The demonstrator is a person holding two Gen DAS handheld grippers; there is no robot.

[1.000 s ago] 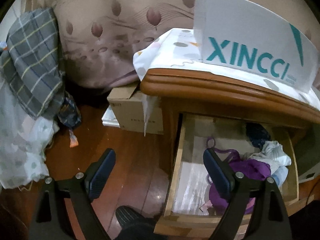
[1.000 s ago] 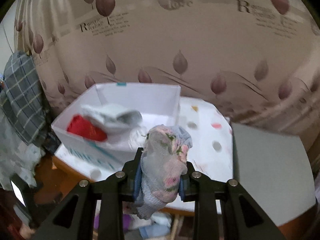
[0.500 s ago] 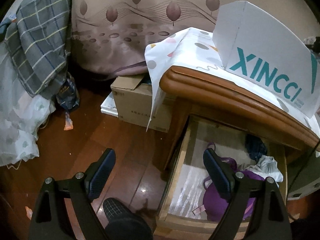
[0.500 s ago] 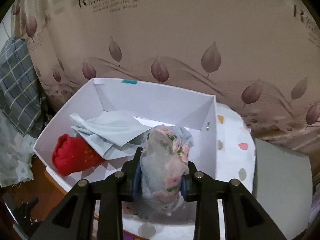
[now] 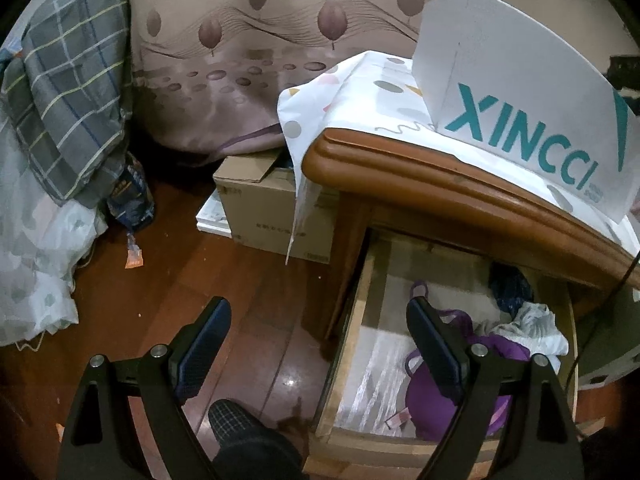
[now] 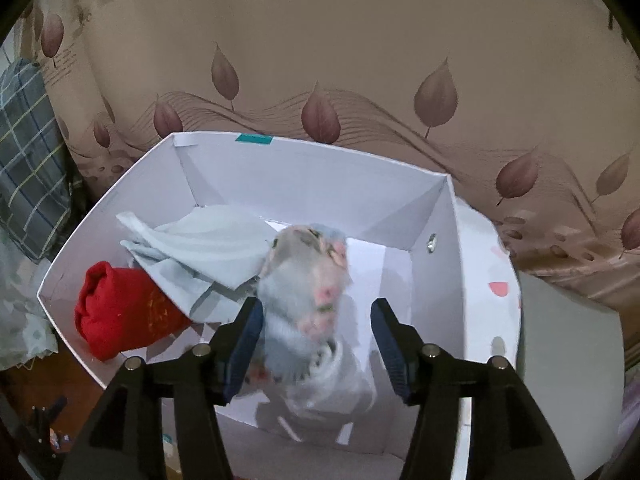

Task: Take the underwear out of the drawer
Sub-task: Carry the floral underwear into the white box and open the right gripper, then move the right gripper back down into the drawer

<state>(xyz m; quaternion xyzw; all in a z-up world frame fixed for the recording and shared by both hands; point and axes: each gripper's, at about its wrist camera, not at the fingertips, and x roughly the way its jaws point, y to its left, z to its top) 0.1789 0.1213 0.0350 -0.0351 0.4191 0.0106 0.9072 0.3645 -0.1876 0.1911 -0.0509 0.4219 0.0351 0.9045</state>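
The floral underwear (image 6: 308, 280) is blurred and dropping between the jaws of my right gripper (image 6: 317, 306), which are opening; the right pad stands apart from it. Below it is a white box (image 6: 312, 176) that holds a red garment (image 6: 120, 312) and a pale grey-blue one (image 6: 204, 248). My left gripper (image 5: 316, 312) is open and empty over the left edge of the pulled-out wooden drawer (image 5: 348, 320). Purple underwear (image 5: 424, 392), a white garment (image 5: 532, 328) and a dark blue one (image 5: 510, 286) lie in the drawer.
The white box (image 5: 500, 80) stands on the cloth-covered nightstand top (image 5: 440, 184) above the drawer. A cardboard box (image 5: 260, 200) sits on the wooden floor to the left. A plaid cloth (image 5: 68, 92) hangs at far left. A person's foot (image 5: 240, 432) is below the left gripper.
My right gripper carried the floral underwear over the white box and opened; the garment has slipped down from the pads. The left wrist view has shifted a little left.
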